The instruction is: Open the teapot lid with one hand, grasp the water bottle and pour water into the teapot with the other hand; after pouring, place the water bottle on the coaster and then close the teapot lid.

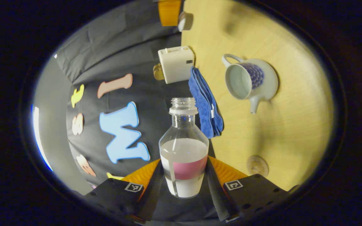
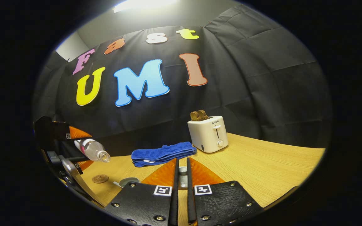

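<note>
Clamping the uncapped water bottle (image 1: 184, 150) between its fingers, the left gripper (image 1: 184, 185) holds it tilted beyond the lidless teapot (image 1: 248, 81). The right gripper (image 2: 182, 182) pinches the teapot lid (image 2: 183, 171) above the bench (image 2: 262, 169).

- A bright ceiling light (image 2: 143, 4) glares above the booth's wall in the right gripper view.
- The table (image 1: 294, 131) is warmly lit; the teapot (image 1: 250, 81) casts a soft shadow on it.
- Fisheye distortion bends the table's edges.
- Both views stay fairly sharp.
</note>
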Tool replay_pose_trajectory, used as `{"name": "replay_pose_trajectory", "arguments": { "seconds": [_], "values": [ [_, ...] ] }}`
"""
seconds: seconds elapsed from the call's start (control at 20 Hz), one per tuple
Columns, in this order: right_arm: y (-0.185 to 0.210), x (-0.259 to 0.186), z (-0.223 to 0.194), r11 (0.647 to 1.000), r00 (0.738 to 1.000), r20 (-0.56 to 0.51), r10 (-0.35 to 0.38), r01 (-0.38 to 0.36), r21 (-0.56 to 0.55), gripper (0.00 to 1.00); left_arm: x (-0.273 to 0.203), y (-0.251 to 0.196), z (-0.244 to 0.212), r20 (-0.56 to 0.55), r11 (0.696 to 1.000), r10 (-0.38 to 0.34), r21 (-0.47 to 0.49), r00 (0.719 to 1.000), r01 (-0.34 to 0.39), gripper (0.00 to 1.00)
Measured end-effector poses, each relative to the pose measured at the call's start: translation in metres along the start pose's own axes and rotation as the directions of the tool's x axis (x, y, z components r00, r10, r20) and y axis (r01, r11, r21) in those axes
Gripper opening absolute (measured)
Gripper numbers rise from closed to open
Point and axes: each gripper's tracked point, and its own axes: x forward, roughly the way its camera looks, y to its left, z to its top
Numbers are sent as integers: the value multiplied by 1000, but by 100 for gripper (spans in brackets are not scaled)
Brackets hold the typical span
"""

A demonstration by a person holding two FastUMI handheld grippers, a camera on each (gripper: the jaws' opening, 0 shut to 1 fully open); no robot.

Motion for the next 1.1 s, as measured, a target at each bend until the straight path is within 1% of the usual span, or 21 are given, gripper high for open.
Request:
{"name": "replay_pose_trajectory", "arguments": {
  "seconds": [0.05,0.1,0.15,0.3,0.35,0.4,0.45,0.55,0.6,0.7,0.8,0.85,0.9,0.95,1.0,1.05,1.1],
  "values": [
    [0,0,-2,1000,1000,-4,-1,1,-3,12,0,-3,-7,-8,994,3,-113,1000,-4,87],
    [0,1,-3,1000,1000,-8,0,0,-6,12,-2,-5,-13,-16,977,4,-214,1000,-7,85],
    [2,1,-5,1000,1000,-14,2,-2,-9,12,-5,-3,-23,-31,953,11,-303,999,-20,85],
    [2,4,-9,1000,1000,-26,-3,2,-31,12,-9,1,-54,-75,871,26,-488,997,-59,86],
    [3,4,-10,999,1000,-27,-4,3,-36,12,-10,0,-64,-88,830,28,-553,996,-73,85],
    [2,5,-11,999,1000,-30,-6,4,-40,12,-15,-5,-72,-92,775,20,-628,996,-74,85],
    [2,6,-13,999,999,-34,-9,7,-45,12,-15,-10,-82,-99,706,6,-705,995,-74,85],
    [1,7,-16,999,999,-40,-15,13,-50,12,-11,-18,-97,-92,547,-22,-835,996,-65,85],
    [0,7,-17,998,999,-43,-19,16,-55,12,-8,-20,-105,-85,466,-33,-883,996,-60,86],
    [-1,9,-20,998,998,-51,-27,24,-66,12,-2,-25,-115,-43,306,-52,-952,998,-25,86],
    [0,10,-21,997,998,-54,-29,26,-72,12,10,-30,-120,11,140,-61,-990,998,20,86],
    [0,10,-23,997,998,-56,-30,25,-75,12,14,-33,-122,24,72,-73,-997,997,29,84],
    [0,10,-24,996,998,-58,-32,27,-80,12,21,-40,-122,45,22,-82,-999,996,47,85],
    [0,11,-25,996,998,-61,-33,28,-84,12,25,-45,-121,59,-18,-88,-998,994,58,85],
    [0,11,-26,996,997,-63,-35,29,-89,12,28,-51,-122,66,-49,-97,-997,993,61,86],
    [1,11,-27,995,997,-65,-35,28,-93,12,32,-57,-123,62,-74,-103,-996,993,55,85],
    [1,11,-26,995,997,-65,-34,27,-97,12,36,-62,-124,58,-91,-106,-995,993,48,85]
  ]
}}
